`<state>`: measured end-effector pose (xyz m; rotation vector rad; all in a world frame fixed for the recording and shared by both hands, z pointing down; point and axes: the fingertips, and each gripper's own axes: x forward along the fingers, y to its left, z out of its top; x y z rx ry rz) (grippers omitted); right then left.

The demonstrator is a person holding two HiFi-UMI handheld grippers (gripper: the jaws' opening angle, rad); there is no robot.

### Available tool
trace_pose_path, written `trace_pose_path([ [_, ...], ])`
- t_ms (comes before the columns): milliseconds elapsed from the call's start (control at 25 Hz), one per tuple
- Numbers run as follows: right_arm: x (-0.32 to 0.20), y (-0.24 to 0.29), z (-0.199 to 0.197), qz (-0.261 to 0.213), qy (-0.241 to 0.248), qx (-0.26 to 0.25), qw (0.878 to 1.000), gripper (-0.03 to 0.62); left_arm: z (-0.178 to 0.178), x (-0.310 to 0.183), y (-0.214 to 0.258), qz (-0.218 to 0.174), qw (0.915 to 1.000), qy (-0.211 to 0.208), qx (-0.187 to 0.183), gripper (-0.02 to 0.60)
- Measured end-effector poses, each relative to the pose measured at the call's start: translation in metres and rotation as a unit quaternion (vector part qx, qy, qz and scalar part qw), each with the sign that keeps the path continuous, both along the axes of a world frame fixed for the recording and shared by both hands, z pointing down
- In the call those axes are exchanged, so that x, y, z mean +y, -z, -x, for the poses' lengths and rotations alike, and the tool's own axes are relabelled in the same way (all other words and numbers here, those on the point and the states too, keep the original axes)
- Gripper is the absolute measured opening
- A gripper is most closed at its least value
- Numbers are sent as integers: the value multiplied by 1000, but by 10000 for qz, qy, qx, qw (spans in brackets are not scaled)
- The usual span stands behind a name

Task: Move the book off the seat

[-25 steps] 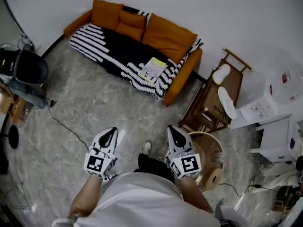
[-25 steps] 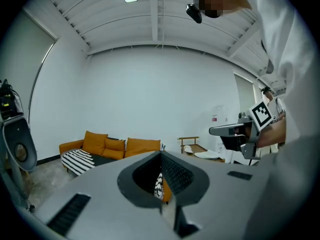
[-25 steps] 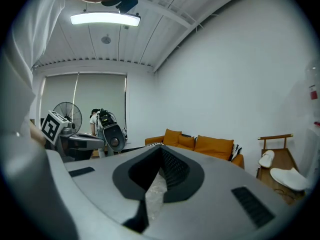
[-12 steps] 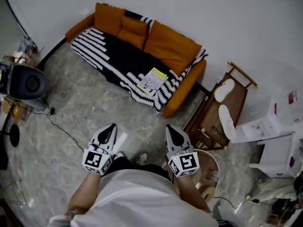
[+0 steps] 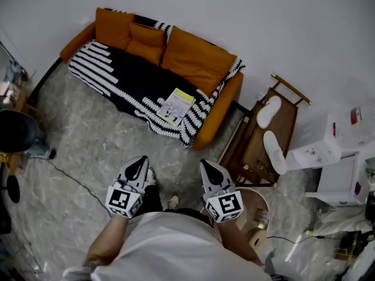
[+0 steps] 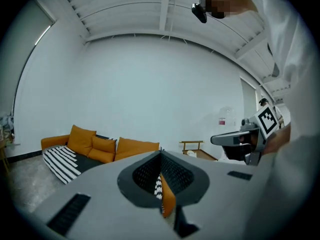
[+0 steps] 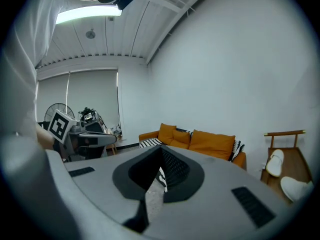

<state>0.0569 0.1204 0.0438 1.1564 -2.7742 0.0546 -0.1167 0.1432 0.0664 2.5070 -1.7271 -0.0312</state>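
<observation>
Two white slippers (image 5: 274, 151) lie on a wooden rack (image 5: 251, 138).

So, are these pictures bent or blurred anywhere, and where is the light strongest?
Head view: fisheye bends the white wall behind the orange fabric sofa, yet light is even. Left gripper view: dark round corners, curved white ceiling beams. Right gripper view: the long ceiling lamp glares; the grey fingers near the lens look soft.
</observation>
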Motion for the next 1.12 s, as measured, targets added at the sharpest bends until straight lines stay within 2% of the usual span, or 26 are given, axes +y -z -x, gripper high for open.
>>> trace_pose_path([
  [160,-24,-5,23,254,-89,188,9995,21,8,-46,8,-56,9994,-350,-8,17],
  [320,-59,-3,56,296,-197,305,9989,21,36,-91,13,-87,9987,-499,28,17],
  [520,-103,1,100,252,-286,443,9983,21,61,-137,-4,126,9967,-798,80,17],
  [720,-144,-23,118,428,-419,535,9968,21,65,-178,-19,224,9944,-1021,136,17],
  [920,-182,-68,116,955,-504,412,9933,21,69,-205,-36,189,9931,-1159,50,17],
  [1120,-248,-150,113,1431,-519,168,9882,23,85,-235,-81,309,9951,-934,91,17],
])
